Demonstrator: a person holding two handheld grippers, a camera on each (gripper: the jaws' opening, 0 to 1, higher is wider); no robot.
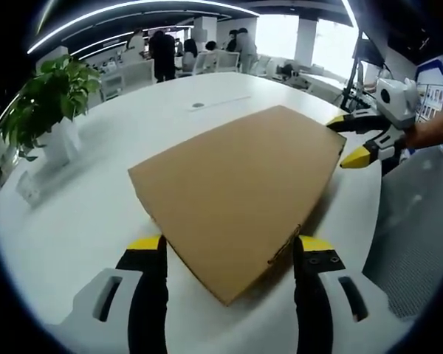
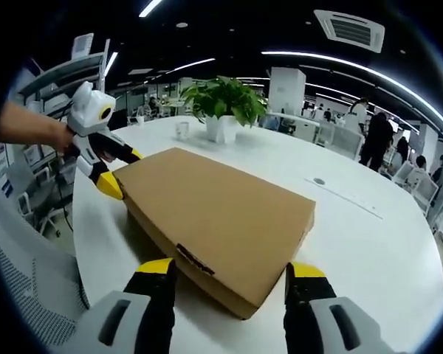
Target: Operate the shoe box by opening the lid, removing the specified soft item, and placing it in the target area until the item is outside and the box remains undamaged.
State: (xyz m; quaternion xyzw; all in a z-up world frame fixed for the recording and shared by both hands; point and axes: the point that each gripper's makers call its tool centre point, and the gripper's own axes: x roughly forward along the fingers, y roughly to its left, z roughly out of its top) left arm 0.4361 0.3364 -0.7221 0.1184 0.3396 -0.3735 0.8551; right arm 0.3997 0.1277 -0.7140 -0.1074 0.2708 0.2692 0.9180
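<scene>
Left gripper view: closed brown shoe box (image 1: 240, 193) lies flat on the white round worktop (image 1: 96, 214), lid on. Left gripper (image 1: 229, 258) has its jaws spread wide, one either side of the box's near corner — whether they touch it I cannot tell. Right gripper (image 1: 352, 140) sits at the far corner, jaws parted around it. Potted plant (image 1: 48, 99) stands well apart.

Right gripper view: right gripper (image 2: 229, 279) jaws wide open, straddling the near box corner (image 2: 214, 214) — nothing gripped. Left gripper (image 2: 118, 171) jaws open at the far corner. Plant (image 2: 223, 103) beyond; people (image 2: 375, 140) in the background.
</scene>
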